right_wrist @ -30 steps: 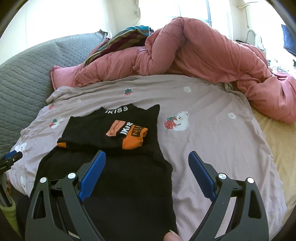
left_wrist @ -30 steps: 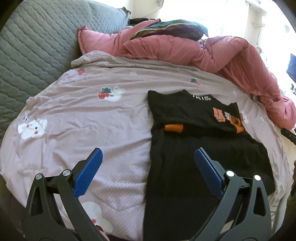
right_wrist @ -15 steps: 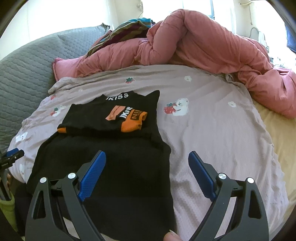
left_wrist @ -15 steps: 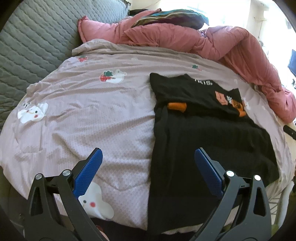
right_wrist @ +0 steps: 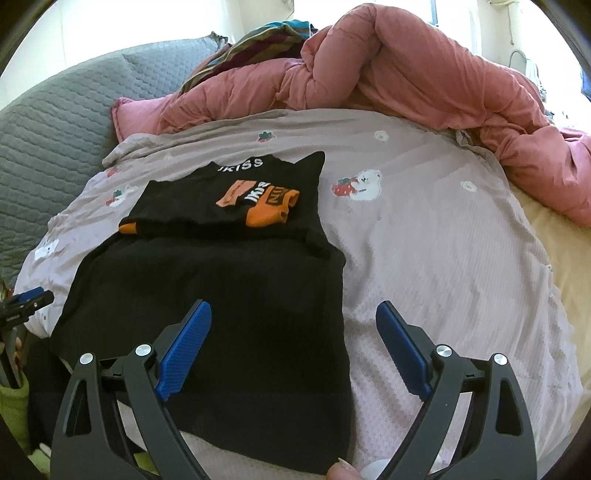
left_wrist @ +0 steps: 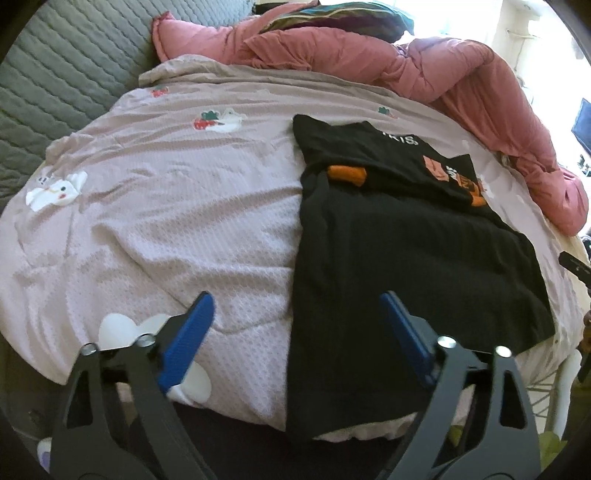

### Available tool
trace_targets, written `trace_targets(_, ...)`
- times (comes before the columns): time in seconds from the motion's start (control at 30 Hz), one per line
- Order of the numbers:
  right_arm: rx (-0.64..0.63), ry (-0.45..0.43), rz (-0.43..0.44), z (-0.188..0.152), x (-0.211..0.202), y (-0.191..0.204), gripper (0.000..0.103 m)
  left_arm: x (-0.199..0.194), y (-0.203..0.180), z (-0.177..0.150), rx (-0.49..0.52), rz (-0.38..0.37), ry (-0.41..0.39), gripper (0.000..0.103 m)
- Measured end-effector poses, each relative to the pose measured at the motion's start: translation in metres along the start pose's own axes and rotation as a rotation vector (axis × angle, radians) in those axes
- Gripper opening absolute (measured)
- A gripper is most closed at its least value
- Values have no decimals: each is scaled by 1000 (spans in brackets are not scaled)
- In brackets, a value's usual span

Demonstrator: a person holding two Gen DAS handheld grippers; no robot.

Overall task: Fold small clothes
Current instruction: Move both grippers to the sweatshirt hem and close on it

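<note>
A black shirt (left_wrist: pixel 399 258) with orange cuffs and white lettering lies flat on the mauve bedsheet (left_wrist: pixel 166 206), its sleeves folded in over the chest, its hem hanging over the near bed edge. It also shows in the right wrist view (right_wrist: pixel 221 288). My left gripper (left_wrist: pixel 295 321) is open and empty, held above the shirt's left hem edge. My right gripper (right_wrist: pixel 293 332) is open and empty above the shirt's right hem corner. The left gripper's tip (right_wrist: pixel 29 299) shows at the far left of the right wrist view.
A bunched pink duvet (right_wrist: pixel 406 81) lies along the far side of the bed, with a striped pillow (left_wrist: pixel 343 18) on it. A grey quilted headboard (left_wrist: pixel 48 74) stands at the left. The sheet carries bear and strawberry prints.
Both grippers have drawn back toward the near bed edge, so the shirt's hem and the bed's edge now show. The shirt has not moved. Both grippers stay open.
</note>
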State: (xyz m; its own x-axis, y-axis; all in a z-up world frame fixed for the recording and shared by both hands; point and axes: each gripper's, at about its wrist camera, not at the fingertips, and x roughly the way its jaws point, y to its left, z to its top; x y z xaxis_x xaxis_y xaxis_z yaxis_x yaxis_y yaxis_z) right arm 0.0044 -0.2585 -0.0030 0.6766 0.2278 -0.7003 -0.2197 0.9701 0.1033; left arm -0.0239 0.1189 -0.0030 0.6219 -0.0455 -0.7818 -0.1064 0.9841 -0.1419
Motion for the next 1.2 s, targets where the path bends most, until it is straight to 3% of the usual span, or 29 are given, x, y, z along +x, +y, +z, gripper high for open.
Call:
trace_targets(0.3, -13, 4, 21, -9, -3, 1, 90, 7, 1, -18, -30, -69, 60, 36)
trace_targets(0.4, -19, 8, 27, -12, -3, 2, 90, 10, 0, -25, -33, -80, 85, 28)
trace_targets(0.8, -19, 60, 34, -39, -6, -11, 89, 22, 2, -32, -52, -69, 123, 28)
trace_targets(0.87, -10, 73, 44, -43, -6, -15, 82, 23, 1, -32, -52, -69, 122, 28)
trace_targets(1.1, -7, 130, 76, -56, 1, -20, 45, 24, 1, -33, -49, -67, 117, 27)
trace_targets(1.2, -9, 145, 78, -58, 7, -20, 41, 24, 1, -33, -48, -67, 117, 27)
